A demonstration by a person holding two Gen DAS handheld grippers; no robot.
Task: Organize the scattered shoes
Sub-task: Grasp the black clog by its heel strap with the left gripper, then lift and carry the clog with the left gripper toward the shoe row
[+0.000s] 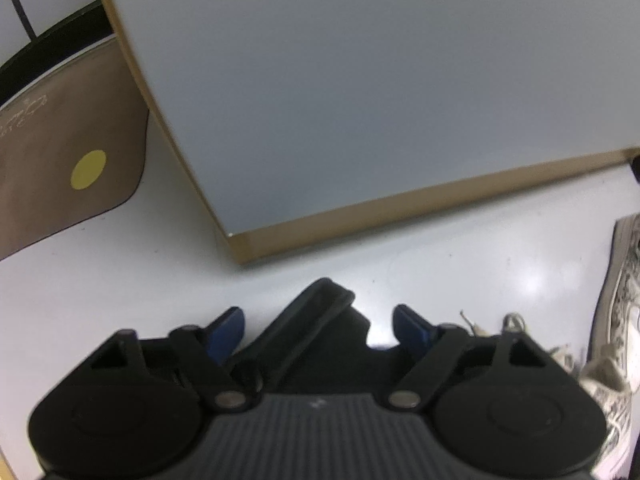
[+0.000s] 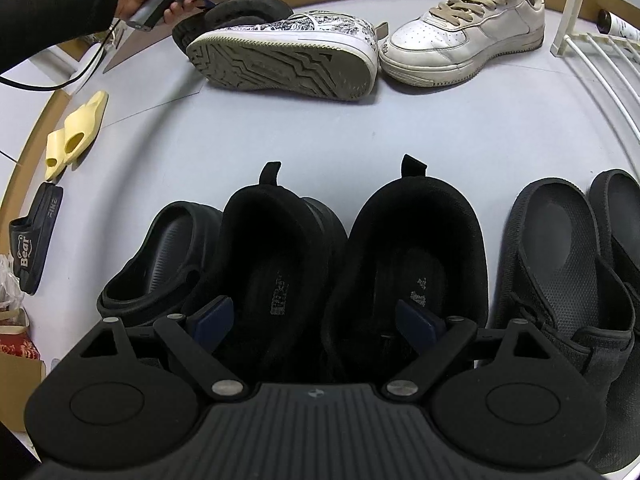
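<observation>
Beneath the right gripper (image 2: 314,320), whose jaws stood wide with nothing pressed between them, two black shoes (image 2: 412,256) sat side by side, a clog (image 2: 160,264) left of them and a sandal (image 2: 560,264) right. Farther off, the left gripper (image 1: 318,330) straddled a black shoe's strap (image 1: 308,320); I could not tell whether its pads gripped. Beyond lay a patterned sneaker (image 2: 288,52) on its side and a white sneaker (image 2: 464,36).
</observation>
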